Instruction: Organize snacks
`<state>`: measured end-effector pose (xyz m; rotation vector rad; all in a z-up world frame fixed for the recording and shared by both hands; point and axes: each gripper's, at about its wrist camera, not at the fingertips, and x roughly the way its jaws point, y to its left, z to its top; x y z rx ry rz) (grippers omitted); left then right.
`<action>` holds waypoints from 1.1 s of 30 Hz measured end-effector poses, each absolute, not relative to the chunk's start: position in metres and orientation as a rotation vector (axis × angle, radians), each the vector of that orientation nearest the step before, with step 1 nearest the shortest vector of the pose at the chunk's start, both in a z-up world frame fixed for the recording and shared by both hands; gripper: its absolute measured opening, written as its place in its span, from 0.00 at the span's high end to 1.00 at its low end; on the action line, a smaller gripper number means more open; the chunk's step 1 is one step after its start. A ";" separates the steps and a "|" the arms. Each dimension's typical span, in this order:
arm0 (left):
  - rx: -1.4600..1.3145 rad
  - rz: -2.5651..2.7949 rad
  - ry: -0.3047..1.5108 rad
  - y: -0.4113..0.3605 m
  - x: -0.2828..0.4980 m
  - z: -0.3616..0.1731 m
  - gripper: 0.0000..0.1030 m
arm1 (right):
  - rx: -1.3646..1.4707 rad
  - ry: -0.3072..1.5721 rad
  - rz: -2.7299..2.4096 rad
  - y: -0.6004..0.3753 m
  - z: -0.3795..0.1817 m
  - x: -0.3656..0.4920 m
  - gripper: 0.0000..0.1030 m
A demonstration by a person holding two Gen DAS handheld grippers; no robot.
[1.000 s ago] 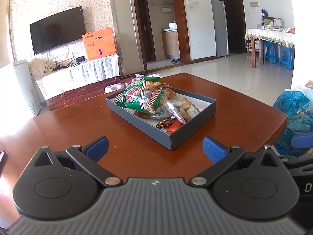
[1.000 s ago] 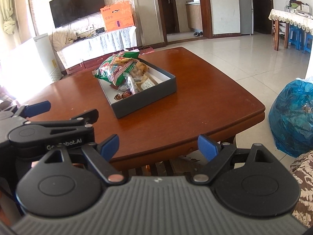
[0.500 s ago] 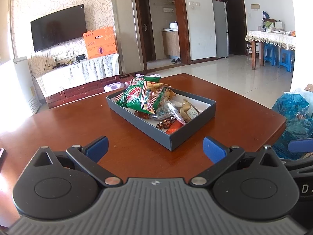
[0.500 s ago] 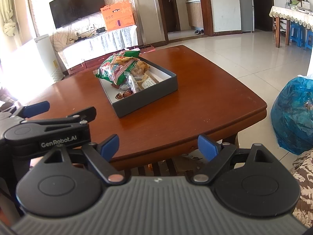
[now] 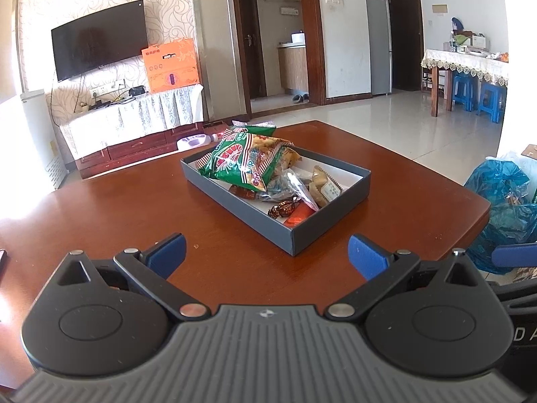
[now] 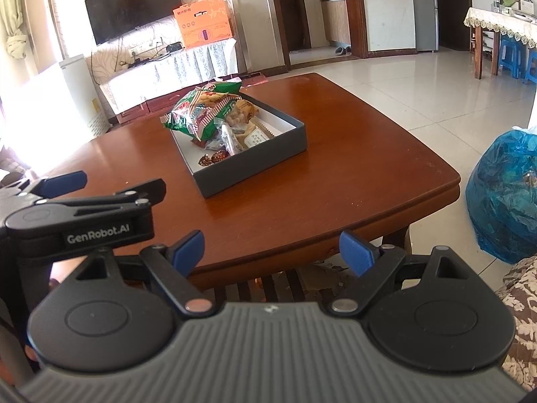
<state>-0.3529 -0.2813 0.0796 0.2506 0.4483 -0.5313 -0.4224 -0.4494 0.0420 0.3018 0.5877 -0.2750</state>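
Nothing moved, both tools (image 5: 265,252) (image 6: 272,248) still spread, grey box (image 5: 322,226) unchanged

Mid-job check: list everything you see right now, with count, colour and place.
table: one, reddish-brown wood, foreground
box: one, grey, open, mid-table
snack bag: one, green, atop the pile in the box
wrapped candies: about two, brown, box's near corner
small packets: several, clear and beige, in the box
plastic bag: one, blue, floor right of the table
TV: one, black, on the wall
carton: one, orange, on the TV stand
left gripper: open, empty
right gripper: open, empty
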 end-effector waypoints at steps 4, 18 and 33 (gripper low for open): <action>0.239 -0.529 0.451 -0.280 -0.352 0.080 0.00 | 0.293 0.596 -0.272 -0.448 0.042 -0.421 0.14; 0.267 -0.490 0.408 -0.282 -0.361 0.082 0.00 | 0.292 0.604 -0.267 -0.449 0.041 -0.420 0.14; 0.257 -0.512 0.403 -0.280 -0.365 0.083 0.00 | 0.288 0.606 -0.264 -0.448 0.041 -0.420 0.14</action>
